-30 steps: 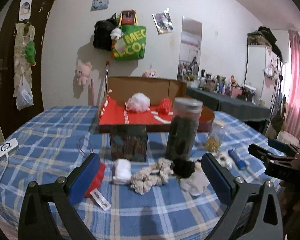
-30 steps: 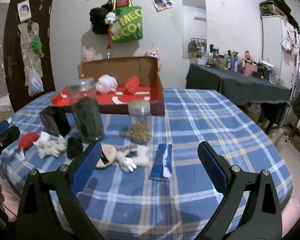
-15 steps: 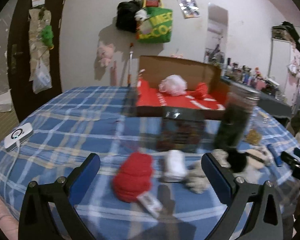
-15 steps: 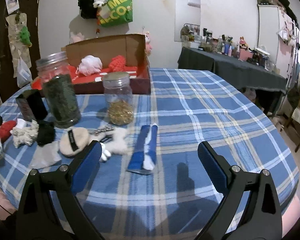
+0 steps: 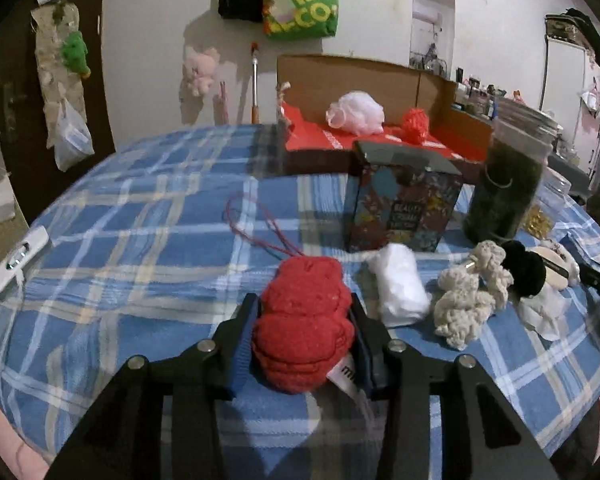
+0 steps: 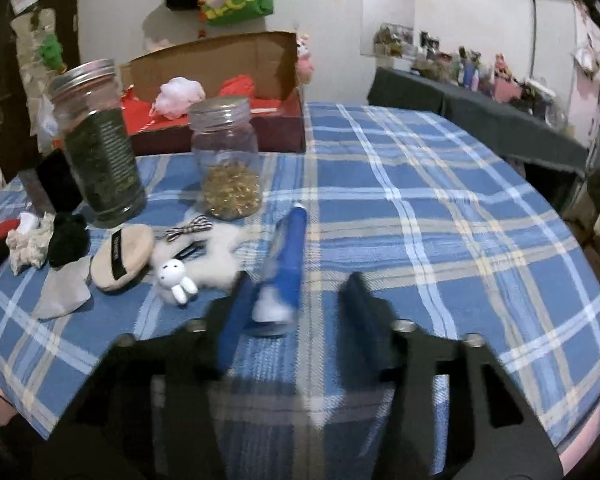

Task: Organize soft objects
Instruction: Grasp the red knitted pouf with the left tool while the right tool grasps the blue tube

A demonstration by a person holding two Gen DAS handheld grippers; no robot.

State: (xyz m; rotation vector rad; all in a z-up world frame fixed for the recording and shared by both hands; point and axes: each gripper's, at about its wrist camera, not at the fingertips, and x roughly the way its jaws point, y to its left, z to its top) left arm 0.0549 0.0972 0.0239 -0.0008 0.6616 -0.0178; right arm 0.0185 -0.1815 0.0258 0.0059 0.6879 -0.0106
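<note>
A red knitted soft thing [image 5: 304, 328] with a white tag lies on the blue checked tablecloth [image 5: 140, 220]. My left gripper [image 5: 303, 304] is closing, and both its pads press the thing's sides. Right of it lie a white roll [image 5: 400, 288], a cream scrunchie [image 5: 468, 296] and a black pompom [image 5: 524, 268]. In the right wrist view my right gripper [image 6: 299, 280] is closing around a blue and white tube [image 6: 288, 248]. The left pad is at the tube's white end; the right pad stands apart from it.
A cardboard box [image 5: 380, 76] with red lining holds a white puff [image 5: 356, 118] and red yarn [image 5: 416, 122]. A patterned carton [image 5: 404, 208] and two jars [image 6: 100, 148] [image 6: 228, 160] stand mid-table. A beige puff [image 6: 122, 256] and white bunny fluff [image 6: 176, 274] lie beside the tube.
Both grippers came down and forward over the table. The left jaws went from wide open to gripping the red knitted thing. The right jaws narrowed around the blue tube.
</note>
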